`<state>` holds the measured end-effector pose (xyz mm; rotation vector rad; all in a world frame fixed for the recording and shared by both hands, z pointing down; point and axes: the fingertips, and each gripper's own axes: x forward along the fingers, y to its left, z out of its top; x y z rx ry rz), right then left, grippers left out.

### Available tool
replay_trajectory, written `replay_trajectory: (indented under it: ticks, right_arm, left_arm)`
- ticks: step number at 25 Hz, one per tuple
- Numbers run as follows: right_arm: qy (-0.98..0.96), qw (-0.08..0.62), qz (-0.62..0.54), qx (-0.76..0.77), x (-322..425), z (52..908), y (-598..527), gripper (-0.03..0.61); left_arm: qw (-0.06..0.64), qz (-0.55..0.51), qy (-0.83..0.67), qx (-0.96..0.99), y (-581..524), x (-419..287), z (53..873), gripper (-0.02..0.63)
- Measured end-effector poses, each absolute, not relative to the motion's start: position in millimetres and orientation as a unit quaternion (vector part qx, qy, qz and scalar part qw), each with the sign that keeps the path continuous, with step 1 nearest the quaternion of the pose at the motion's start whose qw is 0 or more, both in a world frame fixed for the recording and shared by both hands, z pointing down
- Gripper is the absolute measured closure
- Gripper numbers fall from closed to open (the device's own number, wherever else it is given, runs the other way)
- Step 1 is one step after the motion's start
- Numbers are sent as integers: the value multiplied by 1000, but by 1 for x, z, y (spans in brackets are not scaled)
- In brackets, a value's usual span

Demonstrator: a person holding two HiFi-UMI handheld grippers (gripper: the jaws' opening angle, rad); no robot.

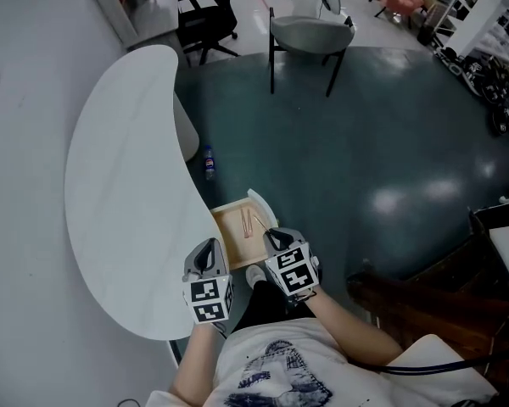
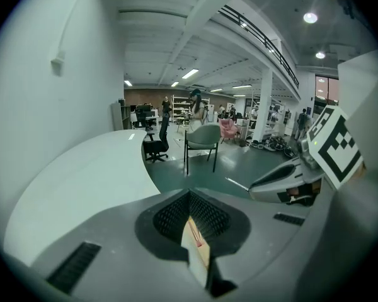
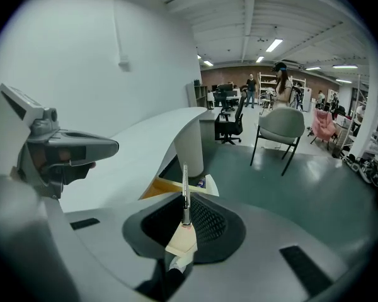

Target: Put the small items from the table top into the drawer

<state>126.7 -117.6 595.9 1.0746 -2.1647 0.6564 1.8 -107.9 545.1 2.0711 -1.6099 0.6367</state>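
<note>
My right gripper (image 3: 184, 214) is pinching a thin metal rod (image 3: 184, 187) by its near end, and most of its length sticks out past the jaws toward the open drawer (image 1: 231, 229). My left gripper (image 2: 190, 197) has its jaws pressed together on nothing and sits just left of the right one, at the near edge of the white table (image 1: 127, 185). A few slim sticks (image 1: 247, 224) already lie in the drawer, and I see nothing left on the table top.

The grip worries me most. With so little of the rod between the pads, it could swivel or slide out. If I let go before the tip is over the drawer, I expect it to drop to the floor on the right. The long free end could also catch the drawer's rim. My two grippers are near enough to knock together.

I can read no writing. The marker cubes show only black-and-white squares, and the label of the bottle (image 1: 209, 164) on the floor is too small.
</note>
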Motion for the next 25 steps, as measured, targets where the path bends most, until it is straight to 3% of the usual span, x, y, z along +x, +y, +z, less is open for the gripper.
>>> replay_trajectory:
  ticks: [25]
  right_arm:
    - [-776, 385, 315, 388, 60, 750, -158, 525]
  left_arm:
    - [265, 229, -574, 740, -167, -53, 631, 591]
